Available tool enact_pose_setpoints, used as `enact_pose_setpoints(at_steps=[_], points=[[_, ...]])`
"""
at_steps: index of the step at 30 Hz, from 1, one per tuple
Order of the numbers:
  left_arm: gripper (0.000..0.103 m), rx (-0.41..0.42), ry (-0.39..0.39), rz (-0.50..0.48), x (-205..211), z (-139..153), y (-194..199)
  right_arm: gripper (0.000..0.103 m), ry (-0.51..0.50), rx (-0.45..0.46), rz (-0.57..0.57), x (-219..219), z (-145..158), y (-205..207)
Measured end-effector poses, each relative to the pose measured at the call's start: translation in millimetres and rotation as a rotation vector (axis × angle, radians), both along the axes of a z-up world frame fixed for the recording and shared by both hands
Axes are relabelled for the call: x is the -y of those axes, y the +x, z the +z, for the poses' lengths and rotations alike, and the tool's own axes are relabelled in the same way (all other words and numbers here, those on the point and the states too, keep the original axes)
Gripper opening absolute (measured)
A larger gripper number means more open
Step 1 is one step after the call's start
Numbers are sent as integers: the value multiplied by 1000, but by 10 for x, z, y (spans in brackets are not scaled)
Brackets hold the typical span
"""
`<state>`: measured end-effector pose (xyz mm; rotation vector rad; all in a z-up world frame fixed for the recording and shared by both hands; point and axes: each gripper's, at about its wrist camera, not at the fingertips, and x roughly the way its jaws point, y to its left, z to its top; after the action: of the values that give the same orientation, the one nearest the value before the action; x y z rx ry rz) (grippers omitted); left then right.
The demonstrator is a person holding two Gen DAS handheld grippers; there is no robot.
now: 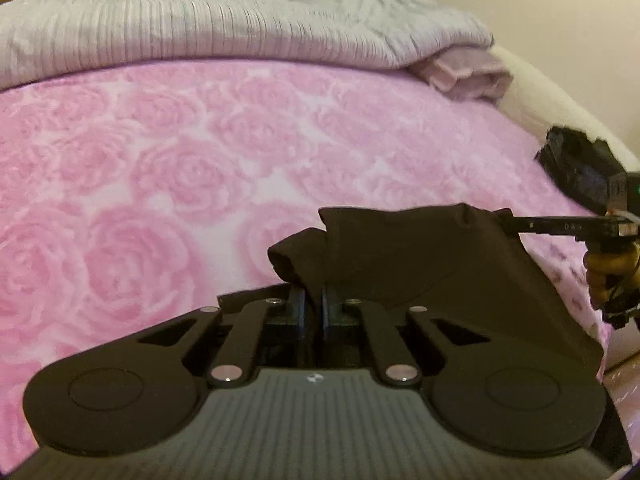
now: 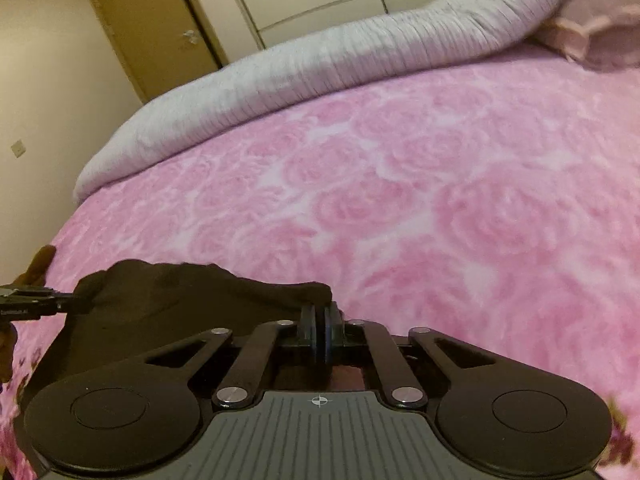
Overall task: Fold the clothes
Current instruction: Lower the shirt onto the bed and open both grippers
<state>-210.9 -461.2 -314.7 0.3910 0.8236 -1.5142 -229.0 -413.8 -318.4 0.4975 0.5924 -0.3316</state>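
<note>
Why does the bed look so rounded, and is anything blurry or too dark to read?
Left wrist view: fisheye bulges the pink rose blanket; the dark garment is nearly featureless black. Right wrist view: same curving, door leaning, warm dim light, soft focus throughout.

A garment (image 1: pixel 420 264) lies on the bedspread (image 1: pixel 160 160) at the bed's near edge. The left gripper (image 1: pixel 314 300) sits at the garment's near left corner, the right gripper (image 2: pixel 320 316) at its far right corner, as the left wrist view shows. A rolled duvet (image 1: pixel 200 28) runs along the bed's far edge, with a folded cloth (image 1: pixel 468 72) just before its right end.
</note>
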Motion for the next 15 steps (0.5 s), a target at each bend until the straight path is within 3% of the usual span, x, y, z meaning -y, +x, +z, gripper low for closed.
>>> enact_pose_setpoints(at_steps=[4, 9, 11, 15], points=[[6, -5, 29, 5, 55, -121, 50, 2, -65, -2, 10, -12, 56, 61], [11, -49, 32, 30, 64, -219, 149, 2, -30, -70, 22, 61, -158, 149], [15, -28, 24, 46, 0, -156, 164, 7, -40, -62, 18, 37, -83, 81], [13, -9, -13, 113, -253, 46, 233, 21, -116, -64, -10, -131, 113, -143]])
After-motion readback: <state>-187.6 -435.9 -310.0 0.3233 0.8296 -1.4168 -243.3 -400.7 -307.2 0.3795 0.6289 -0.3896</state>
